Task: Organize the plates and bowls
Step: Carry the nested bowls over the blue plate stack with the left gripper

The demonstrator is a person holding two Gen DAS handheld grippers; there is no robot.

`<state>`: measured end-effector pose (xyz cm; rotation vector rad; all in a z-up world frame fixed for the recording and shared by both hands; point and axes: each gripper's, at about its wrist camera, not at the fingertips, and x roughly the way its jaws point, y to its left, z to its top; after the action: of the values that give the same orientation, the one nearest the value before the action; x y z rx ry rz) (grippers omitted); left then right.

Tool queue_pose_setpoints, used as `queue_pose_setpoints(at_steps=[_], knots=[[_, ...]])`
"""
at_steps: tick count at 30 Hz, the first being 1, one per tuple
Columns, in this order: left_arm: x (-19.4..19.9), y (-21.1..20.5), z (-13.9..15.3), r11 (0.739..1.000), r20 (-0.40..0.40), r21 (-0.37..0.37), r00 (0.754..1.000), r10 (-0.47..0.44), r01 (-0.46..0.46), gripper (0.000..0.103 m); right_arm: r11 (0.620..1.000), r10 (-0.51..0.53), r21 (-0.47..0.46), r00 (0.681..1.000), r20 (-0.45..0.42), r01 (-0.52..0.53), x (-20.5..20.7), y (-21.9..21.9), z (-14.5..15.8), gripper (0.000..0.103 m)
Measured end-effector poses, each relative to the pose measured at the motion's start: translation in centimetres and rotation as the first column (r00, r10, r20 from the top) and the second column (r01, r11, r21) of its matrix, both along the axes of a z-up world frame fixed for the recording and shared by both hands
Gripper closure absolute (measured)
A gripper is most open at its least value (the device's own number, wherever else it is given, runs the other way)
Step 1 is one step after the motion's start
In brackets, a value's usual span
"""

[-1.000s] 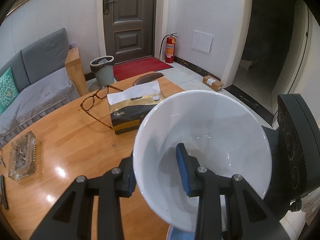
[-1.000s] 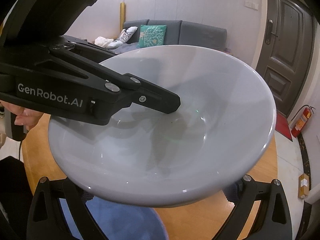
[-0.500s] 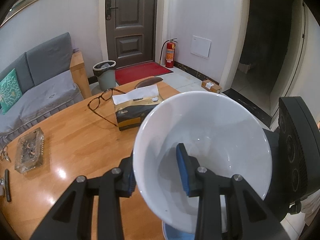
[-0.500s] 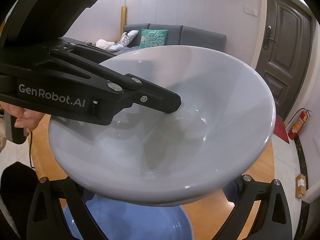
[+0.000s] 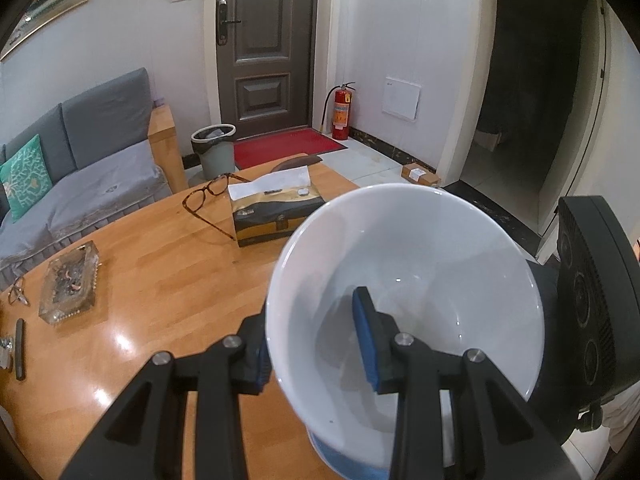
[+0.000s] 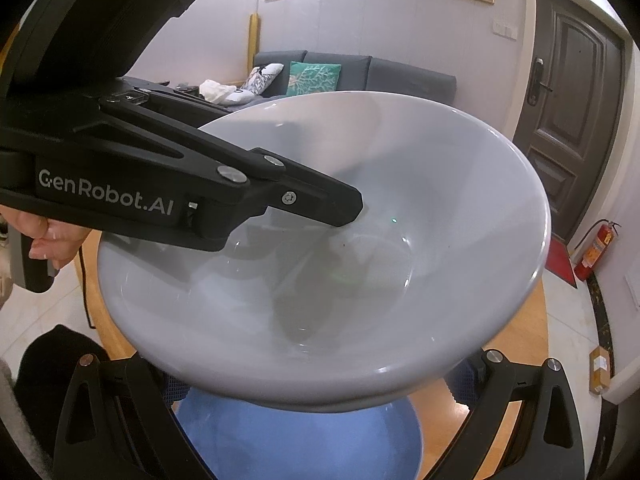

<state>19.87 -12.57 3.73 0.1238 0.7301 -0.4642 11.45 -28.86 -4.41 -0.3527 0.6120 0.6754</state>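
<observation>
Wooden counter had slid lower in frame since before. White bowl, raised above the blue plate, stayed pinched at its rim by the left gripper; right gripper jaws spread wide beneath it, grip unclear.

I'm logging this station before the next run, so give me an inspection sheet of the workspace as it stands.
Surface: wooden table, glossy, with glare spots.
Job's things: white bowl held tilted in the air; blue plate lies beneath it.
Clutter: tissue box, eyeglasses, glass ashtray, small dark items at the table's left edge.
Grippers: left gripper pinches the bowl's wall, one finger inside, one outside; right gripper open, fingers wide apart under the bowl, contact unclear.
Cables: a thin dark cord hangs below the hand holding the left gripper.
Surroundings: grey sofa, bin, dark door, red mat, fire extinguisher, cardboard box on floor.
</observation>
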Motion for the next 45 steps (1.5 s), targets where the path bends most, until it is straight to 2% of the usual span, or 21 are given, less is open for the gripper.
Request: queue_pose_setpoints(at_steps=[6,21,45], knots=[[-2.2,-0.4,0.5,1.0,0.011,0.002,1.0,0.0,0.0,0.071,1.0,-0.002,-0.001,1.0,0.001,0.002,-0.6,0.2,0.6,0.006],[-4.3,-0.9,0.4,1.0,0.006,-0.015,1.0,-0.006,0.006,0.071,1.0,-0.015,0.0,1.0,-0.004,0.015,-1.4,0.5,0.9,0.006],[-4.5,-3.9,-4.1,0.999,-0.066,-0.012,0.996,-0.051,0.05,0.071,0.998,-0.059,0.028,0.992,-0.11,0.062,-0.4,-0.4,-2.5,0.006]])
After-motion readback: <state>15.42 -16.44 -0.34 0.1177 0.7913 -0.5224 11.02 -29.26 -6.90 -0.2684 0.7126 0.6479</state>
